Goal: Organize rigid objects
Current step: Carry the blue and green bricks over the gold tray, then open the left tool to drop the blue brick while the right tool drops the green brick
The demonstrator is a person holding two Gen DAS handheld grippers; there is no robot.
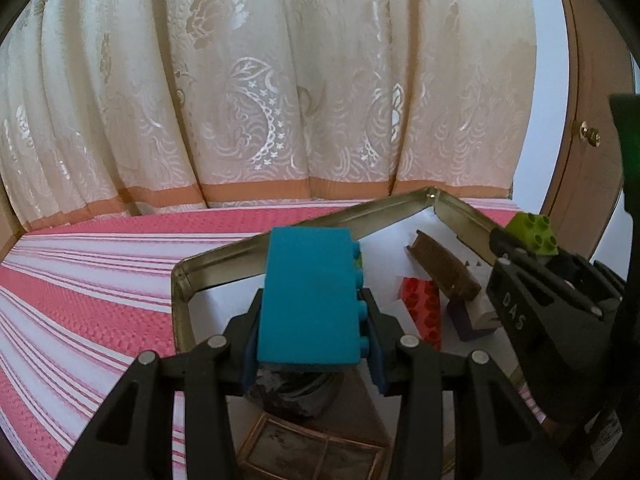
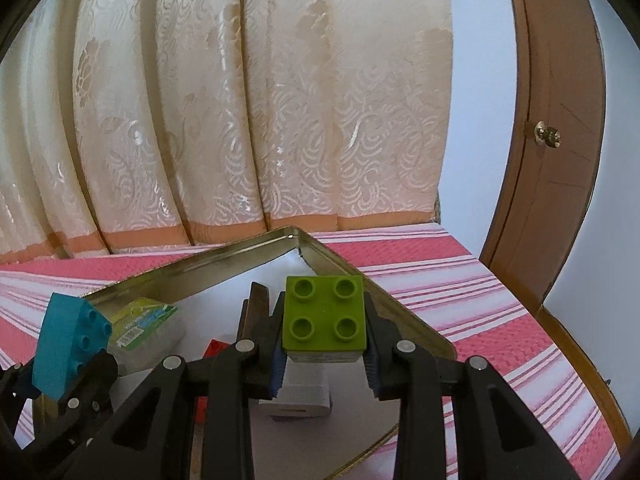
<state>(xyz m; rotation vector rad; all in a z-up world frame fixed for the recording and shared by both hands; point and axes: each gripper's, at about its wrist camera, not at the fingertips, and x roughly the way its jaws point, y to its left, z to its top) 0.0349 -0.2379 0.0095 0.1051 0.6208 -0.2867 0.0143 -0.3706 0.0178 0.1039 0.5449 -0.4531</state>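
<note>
My left gripper (image 1: 312, 344) is shut on a big teal brick (image 1: 310, 300), held on its side with the studs facing right, above the near left part of a metal tin (image 1: 224, 258). In the right wrist view that teal brick (image 2: 66, 346) shows at the left. My right gripper (image 2: 324, 354) is shut on a lime-green four-stud brick (image 2: 325, 318), studs towards the camera, over the tin's rim (image 2: 224, 258). The same green brick (image 1: 534, 232) appears at the right in the left wrist view. Inside the tin lie a red brick (image 1: 422, 306), a brown comb-like piece (image 1: 442, 266) and a purple-and-white block (image 1: 474, 320).
The tin rests on a pink and white striped cloth (image 1: 80, 280). A clear packet with a yellow-green label (image 2: 138, 330) lies in the tin's left part. A cream patterned curtain (image 1: 260, 80) hangs behind. A brown wooden door with a knob (image 2: 548, 134) stands at the right.
</note>
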